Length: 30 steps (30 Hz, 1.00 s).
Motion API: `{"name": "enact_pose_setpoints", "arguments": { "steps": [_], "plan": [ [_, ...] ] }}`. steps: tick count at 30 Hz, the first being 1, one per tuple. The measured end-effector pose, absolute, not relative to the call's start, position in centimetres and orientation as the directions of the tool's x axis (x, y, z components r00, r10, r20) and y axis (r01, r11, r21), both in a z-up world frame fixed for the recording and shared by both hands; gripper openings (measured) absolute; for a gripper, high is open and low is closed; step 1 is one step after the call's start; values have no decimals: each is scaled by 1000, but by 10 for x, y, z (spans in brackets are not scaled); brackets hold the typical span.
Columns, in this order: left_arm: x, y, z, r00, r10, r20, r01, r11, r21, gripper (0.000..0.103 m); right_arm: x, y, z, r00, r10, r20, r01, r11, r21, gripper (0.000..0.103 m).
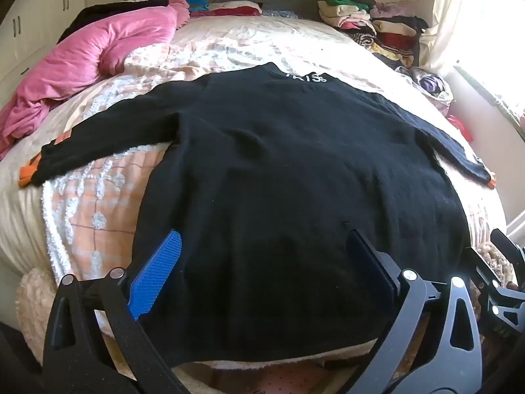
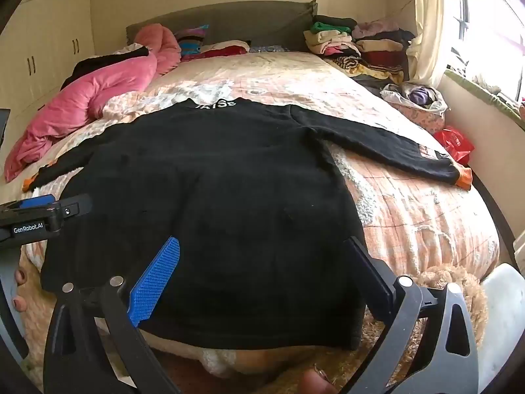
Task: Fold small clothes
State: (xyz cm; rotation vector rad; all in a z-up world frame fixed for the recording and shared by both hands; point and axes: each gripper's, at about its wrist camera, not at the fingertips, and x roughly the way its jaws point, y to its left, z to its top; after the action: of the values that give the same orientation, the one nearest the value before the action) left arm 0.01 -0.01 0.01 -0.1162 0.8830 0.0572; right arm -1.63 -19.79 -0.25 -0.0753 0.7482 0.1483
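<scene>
Now over the bed (image 1: 229, 49), black sweater (image 1: 279, 164) spread flat, front down, neck toward the headboard, sleeves out to both sides, hem at the near edge. Left gripper (image 1: 265, 262) hovering low over the hem, jaws spread wide, nothing pinched between the blue pad and the dark one. Right gripper (image 2: 265, 266) likewise splayed open above the hem's right part, empty. Only from the right wrist: orange cuff (image 2: 464, 177) in full, red bag (image 2: 454, 142) by the wall, fingertips (image 2: 19, 275) of a hand at the left edge, left gripper's branded body alongside. Only from the left wrist: left sleeve's orange cuff (image 1: 28, 174) clear, pink quilt (image 1: 82, 65) large. Both views: folded clothes pile (image 1: 370, 23) near the window.
</scene>
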Motion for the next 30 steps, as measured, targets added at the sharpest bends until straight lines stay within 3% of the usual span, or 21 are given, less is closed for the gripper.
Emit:
{"name": "enact_pose_setpoints", "arguments": {
  "steps": [30],
  "plan": [
    [-3,1,3,642,-3,-767,-96,992,-84,94,-26,-195,0,737,108,-667,-159,987,-15,99]
  ]
}}
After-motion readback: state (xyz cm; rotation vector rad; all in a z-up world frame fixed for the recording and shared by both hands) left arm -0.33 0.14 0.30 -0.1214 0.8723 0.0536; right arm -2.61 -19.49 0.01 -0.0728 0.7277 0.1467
